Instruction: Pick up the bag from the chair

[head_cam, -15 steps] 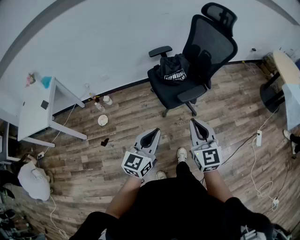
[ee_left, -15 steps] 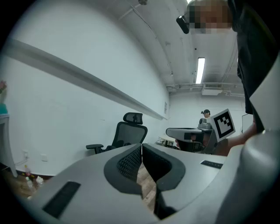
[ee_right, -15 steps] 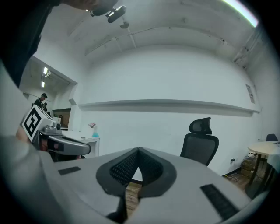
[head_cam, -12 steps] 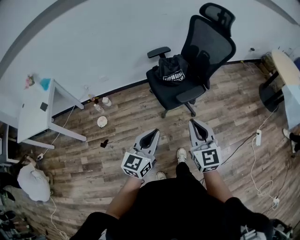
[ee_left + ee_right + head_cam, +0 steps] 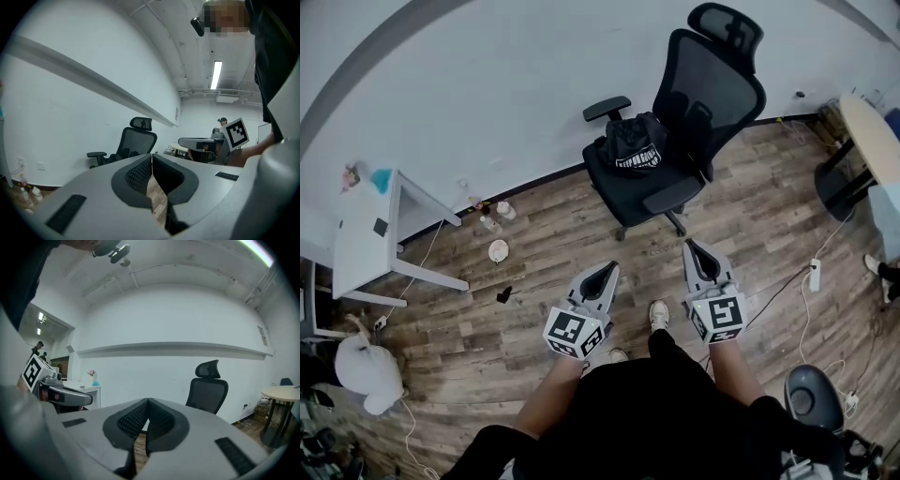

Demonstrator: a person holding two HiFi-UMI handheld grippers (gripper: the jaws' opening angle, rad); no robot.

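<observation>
A black bag (image 5: pixel 634 146) with white print lies on the seat of a black mesh office chair (image 5: pixel 703 84) by the white wall. Both grippers are held side by side well short of the chair, over the wood floor. My left gripper (image 5: pixel 605 272) is shut with nothing in it, and my right gripper (image 5: pixel 696 249) is shut and empty too. The chair (image 5: pixel 133 145) shows beyond the left jaws in the left gripper view, with the dark bag (image 5: pixel 111 158) low on its seat. In the right gripper view only the chair (image 5: pixel 207 392) back rises above the jaws.
A white desk (image 5: pixel 370 230) stands at the left, with bottles (image 5: pixel 492 217) and a plate (image 5: pixel 498 250) on the floor by the wall. A round table (image 5: pixel 867 131) and cables (image 5: pixel 811 281) lie at the right. A white bundle (image 5: pixel 366 370) sits at lower left.
The chair and bag sit slightly further left and up in the head view as the view shifts. Both grippers stay shut, side by side.
</observation>
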